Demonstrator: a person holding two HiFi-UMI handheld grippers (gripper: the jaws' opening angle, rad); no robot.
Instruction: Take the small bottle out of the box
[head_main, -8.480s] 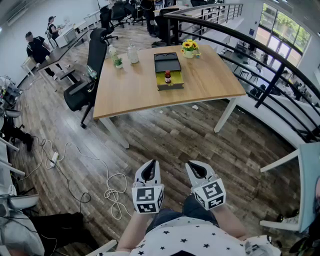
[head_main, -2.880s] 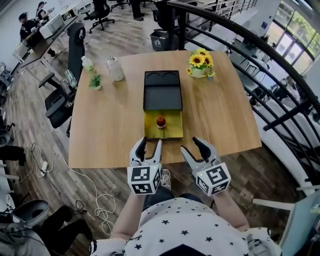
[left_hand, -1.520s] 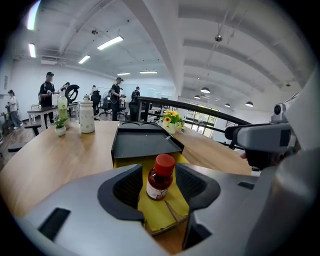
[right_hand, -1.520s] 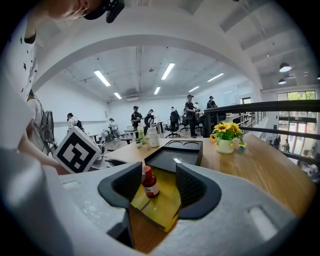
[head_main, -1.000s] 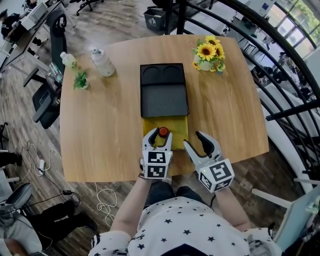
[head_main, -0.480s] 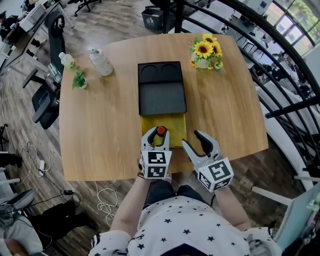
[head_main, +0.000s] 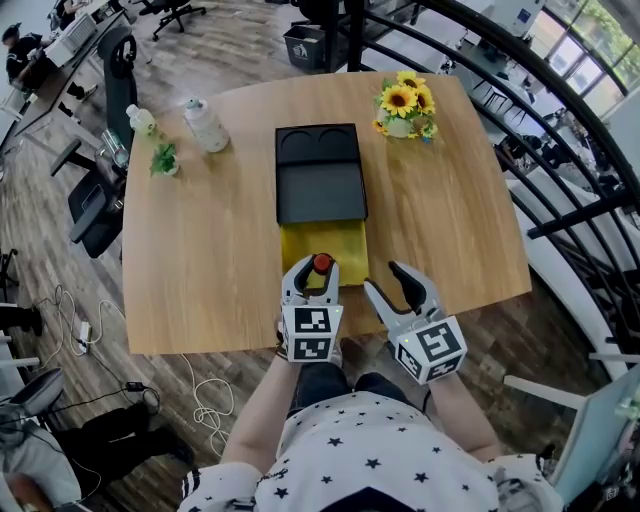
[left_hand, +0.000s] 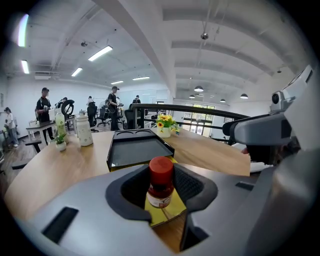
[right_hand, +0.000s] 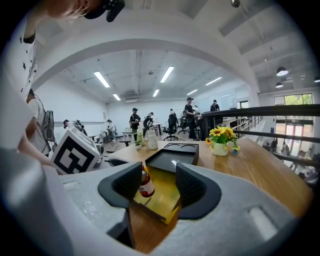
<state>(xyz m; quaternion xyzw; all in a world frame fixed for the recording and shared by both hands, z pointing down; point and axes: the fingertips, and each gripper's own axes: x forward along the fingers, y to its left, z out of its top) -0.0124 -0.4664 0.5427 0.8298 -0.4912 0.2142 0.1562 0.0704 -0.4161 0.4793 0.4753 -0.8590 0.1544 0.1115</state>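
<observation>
The left gripper (head_main: 314, 275) has just closed its jaws and pinches the red-capped small bottle (left_hand: 161, 182) at the near end of the open yellow box (head_main: 345, 245). The right gripper (head_main: 386, 279) hovers just beside; its jaws are spread, holding nothing.

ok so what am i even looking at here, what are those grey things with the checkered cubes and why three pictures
No robot here: a person holds a two-jaw gripper in each hand; the marker cubes are part of them. One picture comes from a camera on the person's head, looking down; the other two from cameras riding on each gripper, looking along its jaws. On the wooden table lie an open yellow box, its black lid, sunflowers, a white bottle and a small plant. The jaws of the left gripper have just been closing and grip the red-capped small bottle at the box. The right gripper is open and empty.
</observation>
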